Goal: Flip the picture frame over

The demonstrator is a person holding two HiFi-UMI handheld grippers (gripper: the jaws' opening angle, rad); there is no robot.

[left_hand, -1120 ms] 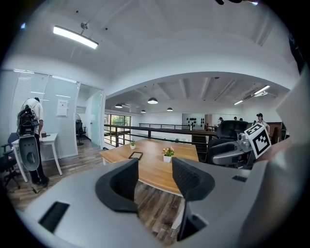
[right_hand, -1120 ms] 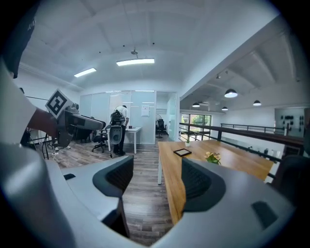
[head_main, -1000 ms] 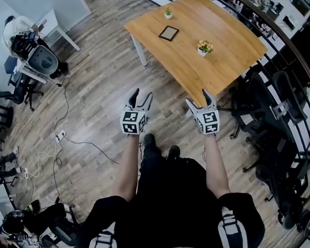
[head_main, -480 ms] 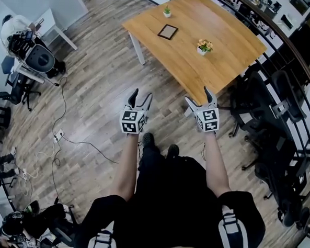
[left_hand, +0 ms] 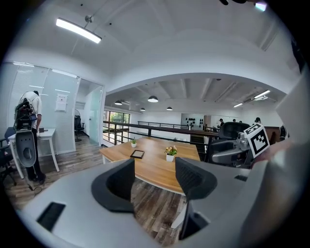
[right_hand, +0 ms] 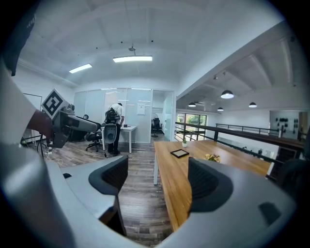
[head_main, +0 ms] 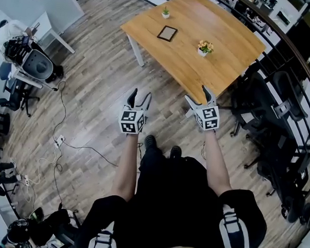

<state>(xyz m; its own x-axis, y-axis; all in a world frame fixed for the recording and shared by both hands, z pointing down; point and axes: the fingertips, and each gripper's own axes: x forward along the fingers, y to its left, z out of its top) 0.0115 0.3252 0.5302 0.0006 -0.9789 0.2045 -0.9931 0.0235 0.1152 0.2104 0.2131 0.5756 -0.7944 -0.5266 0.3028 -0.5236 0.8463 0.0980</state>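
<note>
A small dark picture frame lies flat on the wooden table, far ahead of both grippers. It also shows in the left gripper view and the right gripper view. My left gripper hangs over the floor, short of the table, open and empty. My right gripper is at the table's near corner. Its jaws are closing a little but still stand wide, with nothing between them.
A white pot of flowers and a small green plant stand on the table near the frame. Black office chairs crowd the right side by a railing. Cables trail on the floor at left, near a person at a white desk.
Both grippers have edged slightly toward the table as the person steps forward. The frame has not moved.
</note>
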